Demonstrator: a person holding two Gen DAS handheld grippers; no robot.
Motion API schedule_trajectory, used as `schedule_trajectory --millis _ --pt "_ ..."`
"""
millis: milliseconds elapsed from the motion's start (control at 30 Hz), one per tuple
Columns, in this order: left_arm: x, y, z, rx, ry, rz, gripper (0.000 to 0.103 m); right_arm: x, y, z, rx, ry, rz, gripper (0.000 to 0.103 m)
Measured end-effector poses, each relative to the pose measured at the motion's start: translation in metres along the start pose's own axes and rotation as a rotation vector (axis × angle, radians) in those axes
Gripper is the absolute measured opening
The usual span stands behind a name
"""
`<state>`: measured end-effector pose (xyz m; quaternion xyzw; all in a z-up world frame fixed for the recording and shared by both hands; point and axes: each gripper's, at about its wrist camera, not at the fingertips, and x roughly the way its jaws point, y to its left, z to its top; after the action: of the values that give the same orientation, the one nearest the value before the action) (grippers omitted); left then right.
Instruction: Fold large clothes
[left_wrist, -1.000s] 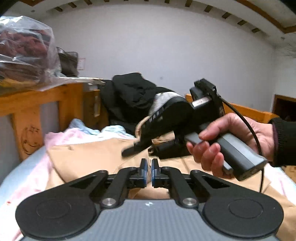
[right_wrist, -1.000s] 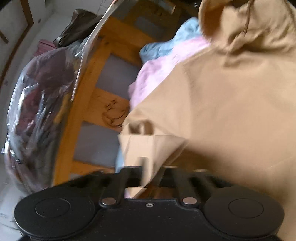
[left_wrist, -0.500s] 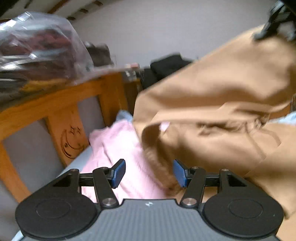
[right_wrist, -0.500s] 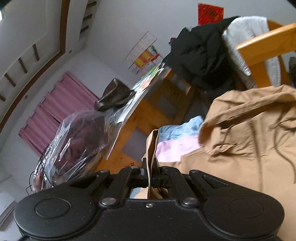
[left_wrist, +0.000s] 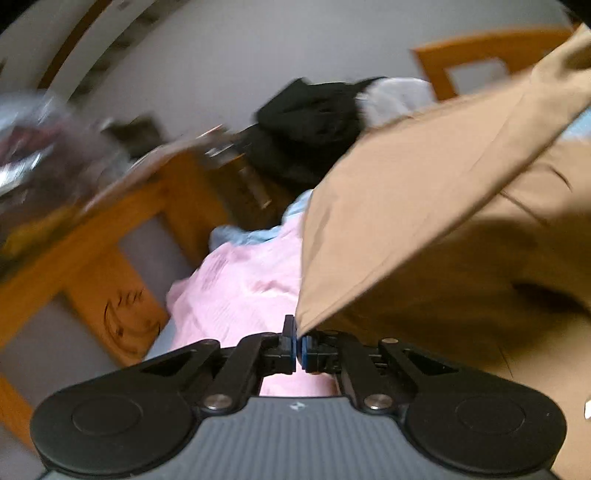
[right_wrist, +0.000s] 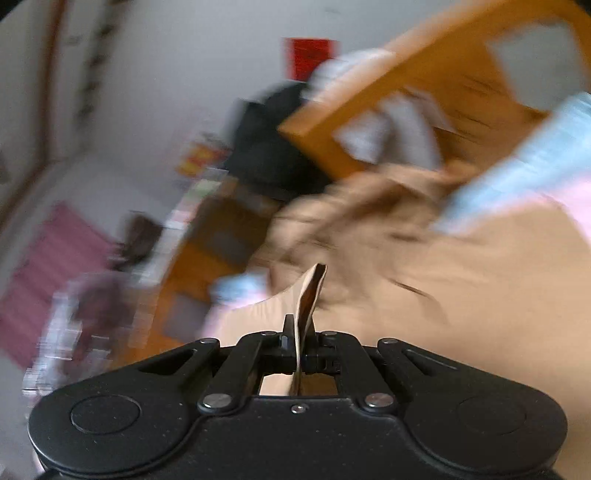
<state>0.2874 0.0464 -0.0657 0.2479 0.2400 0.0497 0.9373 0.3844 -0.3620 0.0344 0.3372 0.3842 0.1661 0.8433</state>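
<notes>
L wrist view, going L to R: wooden bed frame (left_wrist: 122, 236) w/ carved moon motif at far L, then pink sheet (left_wrist: 243, 280), then tan jacket (left_wrist: 424, 206) filling the R half, its flap stretched taut up toward top R. I read my left gripper (left_wrist: 298, 341) as having just closed; blue pads (left_wrist: 290, 332) together, pinching the jacket's lower corner at the tip. Black clothes pile (left_wrist: 310, 129) behind, against wall.

R wrist view, heavily blurred: pink curtain (right_wrist: 55, 266) at L, bed frame mid. My right gripper (right_wrist: 304, 341) clamped on a folded edge of the jacket, cloth sticking up between the fingers. Rest of jacket spreads R over the bedding.
</notes>
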Motion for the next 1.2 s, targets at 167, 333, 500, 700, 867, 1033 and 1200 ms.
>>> schedule_trajectory --millis 167,333,500,700,867,1033,1200 --pt "-0.007 -0.021 -0.003 0.183 0.001 -0.140 0.021 0.026 -0.073 -0.031 0.020 0.034 -0.144 0.001" --pt "-0.024 -0.002 -0.015 0.163 0.029 -0.304 0.050 0.033 -0.076 -0.044 -0.137 0.007 -0.153 0.001" --pt "-0.020 0.054 -0.019 -0.233 0.098 -0.409 0.062 0.031 -0.057 -0.043 -0.339 -0.019 -0.175 0.001" --pt "0.037 0.081 -0.004 -0.615 0.205 -0.453 0.064 0.041 -0.075 -0.050 -0.351 -0.034 -0.228 0.028" --pt "0.079 0.061 0.009 -0.528 0.298 -0.439 0.022 0.031 -0.101 -0.067 -0.190 0.004 -0.185 0.067" --pt "0.074 0.066 0.006 -0.553 0.252 -0.372 0.002 0.026 -0.105 -0.082 -0.152 0.043 -0.208 0.053" --pt "0.081 0.060 0.000 -0.543 0.279 -0.346 0.002 0.043 -0.094 -0.085 -0.268 0.028 -0.342 0.000"
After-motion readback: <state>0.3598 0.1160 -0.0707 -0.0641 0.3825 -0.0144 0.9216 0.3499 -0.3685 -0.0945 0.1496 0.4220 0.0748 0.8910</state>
